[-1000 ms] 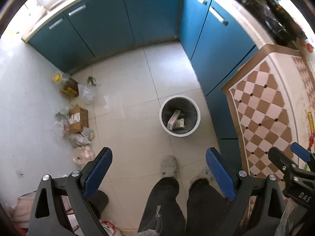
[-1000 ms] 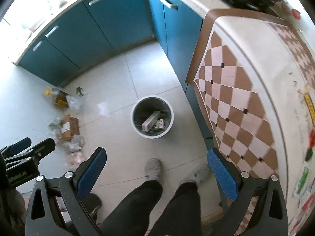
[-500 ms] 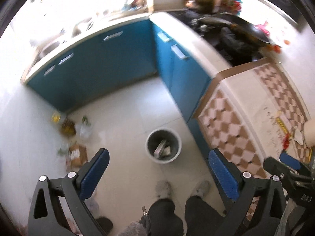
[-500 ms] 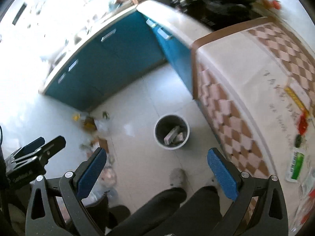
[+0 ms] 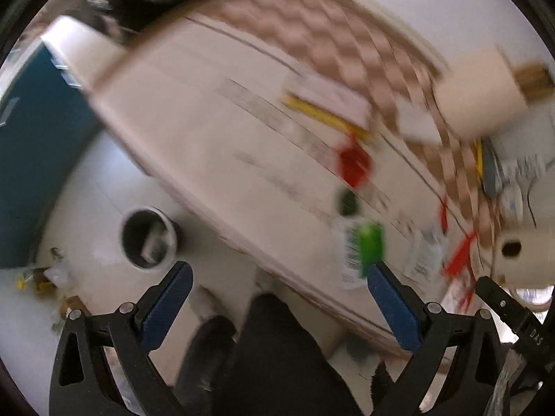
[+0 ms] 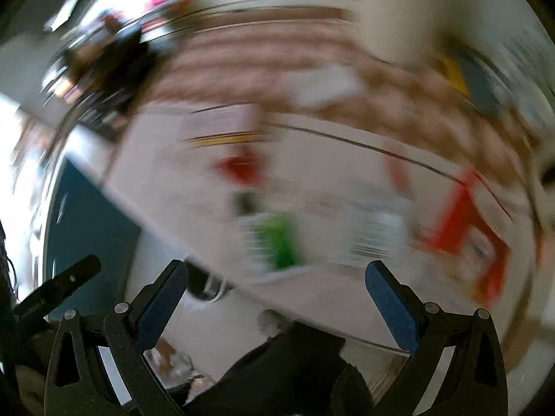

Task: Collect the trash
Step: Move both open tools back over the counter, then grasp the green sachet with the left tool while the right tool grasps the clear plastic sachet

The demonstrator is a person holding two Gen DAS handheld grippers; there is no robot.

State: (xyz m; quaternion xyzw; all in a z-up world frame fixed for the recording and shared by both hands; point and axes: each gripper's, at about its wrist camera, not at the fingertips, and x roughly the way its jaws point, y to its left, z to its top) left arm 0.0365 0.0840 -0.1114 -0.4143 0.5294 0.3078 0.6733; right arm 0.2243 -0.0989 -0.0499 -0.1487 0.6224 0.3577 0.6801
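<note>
Both views are smeared by motion. My left gripper point(image 5: 279, 282) is open and holds nothing; it hangs over the table edge. A round bin point(image 5: 149, 239) with packaging inside stands on the floor at lower left. On the checked tablecloth point(image 5: 242, 111) lie a green-and-white wrapper point(image 5: 362, 248), a red scrap point(image 5: 353, 164) and a yellow strip point(image 5: 322, 116). My right gripper point(image 6: 275, 280) is open too, empty, facing the same green wrapper point(image 6: 277, 242) and red scrap point(image 6: 239, 170). Only a sliver of the bin point(image 6: 208, 287) shows there.
Teal cabinets point(image 5: 31, 145) line the left. Loose rubbish point(image 5: 41, 275) lies on the floor by the wall. A beige roll point(image 5: 475, 97) and a red-and-white packet point(image 6: 471, 232) sit on the table. The person's dark trouser legs point(image 5: 274, 357) fill the bottom.
Both grippers have swung up and to the right, away from the floor and bin, toward the tabletop litter. Their jaws have stayed open and empty.
</note>
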